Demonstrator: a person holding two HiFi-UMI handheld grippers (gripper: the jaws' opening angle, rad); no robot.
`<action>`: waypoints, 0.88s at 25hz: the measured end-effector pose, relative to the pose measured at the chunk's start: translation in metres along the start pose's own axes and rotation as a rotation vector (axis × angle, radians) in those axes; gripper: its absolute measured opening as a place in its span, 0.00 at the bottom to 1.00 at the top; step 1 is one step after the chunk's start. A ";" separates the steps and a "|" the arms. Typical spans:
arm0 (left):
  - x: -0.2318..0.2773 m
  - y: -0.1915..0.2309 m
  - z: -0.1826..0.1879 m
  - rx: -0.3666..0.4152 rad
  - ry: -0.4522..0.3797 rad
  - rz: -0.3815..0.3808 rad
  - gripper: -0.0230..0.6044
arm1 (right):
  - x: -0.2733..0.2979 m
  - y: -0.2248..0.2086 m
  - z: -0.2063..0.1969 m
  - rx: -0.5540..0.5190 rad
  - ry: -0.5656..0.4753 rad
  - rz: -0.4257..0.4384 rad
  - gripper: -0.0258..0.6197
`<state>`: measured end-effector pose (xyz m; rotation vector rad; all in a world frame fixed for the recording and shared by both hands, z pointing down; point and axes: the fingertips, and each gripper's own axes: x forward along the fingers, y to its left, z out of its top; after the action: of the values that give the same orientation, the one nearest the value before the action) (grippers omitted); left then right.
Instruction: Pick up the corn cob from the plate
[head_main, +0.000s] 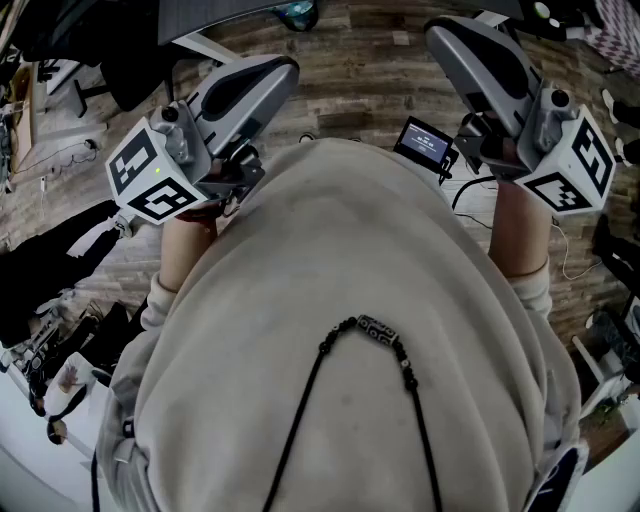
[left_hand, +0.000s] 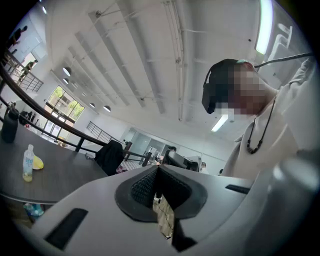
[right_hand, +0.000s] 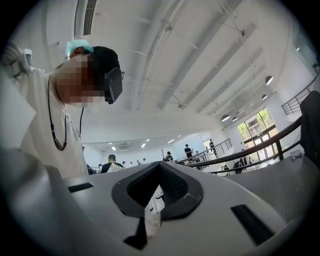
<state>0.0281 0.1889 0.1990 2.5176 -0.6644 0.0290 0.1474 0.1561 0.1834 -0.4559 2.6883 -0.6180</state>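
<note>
No corn cob and no plate show in any view. In the head view both grippers are held up close against the person's beige sweatshirt (head_main: 350, 330). My left gripper (head_main: 284, 68) is at the upper left, with its marker cube (head_main: 155, 175) beside the person's wrist. My right gripper (head_main: 441, 31) is at the upper right, with its marker cube (head_main: 575, 160). In the left gripper view the jaws of the left gripper (left_hand: 159, 171) meet at the tips with nothing between them. In the right gripper view the right gripper (right_hand: 160, 168) is likewise shut and empty, tilted up toward the ceiling.
A wooden floor (head_main: 370, 70) lies below, with a small lit screen (head_main: 425, 142) and cables on it. The left gripper view shows a dark table (left_hand: 60, 172) bearing a clear bottle (left_hand: 28, 162), a yellow thing (left_hand: 38, 162) and a black bottle (left_hand: 9, 125). Clutter lines the left edge (head_main: 50, 330).
</note>
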 end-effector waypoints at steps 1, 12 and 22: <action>-0.001 0.002 0.001 0.027 0.024 0.006 0.04 | 0.000 0.000 -0.001 -0.002 0.003 0.000 0.06; 0.026 0.003 0.015 0.089 0.067 0.016 0.04 | -0.033 -0.006 0.007 0.038 -0.033 -0.038 0.06; 0.040 0.026 0.015 0.076 0.152 0.043 0.04 | -0.060 -0.045 0.007 0.032 0.007 -0.150 0.06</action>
<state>0.0496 0.1441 0.2050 2.5425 -0.6667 0.2631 0.2137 0.1384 0.2141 -0.6520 2.6640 -0.7048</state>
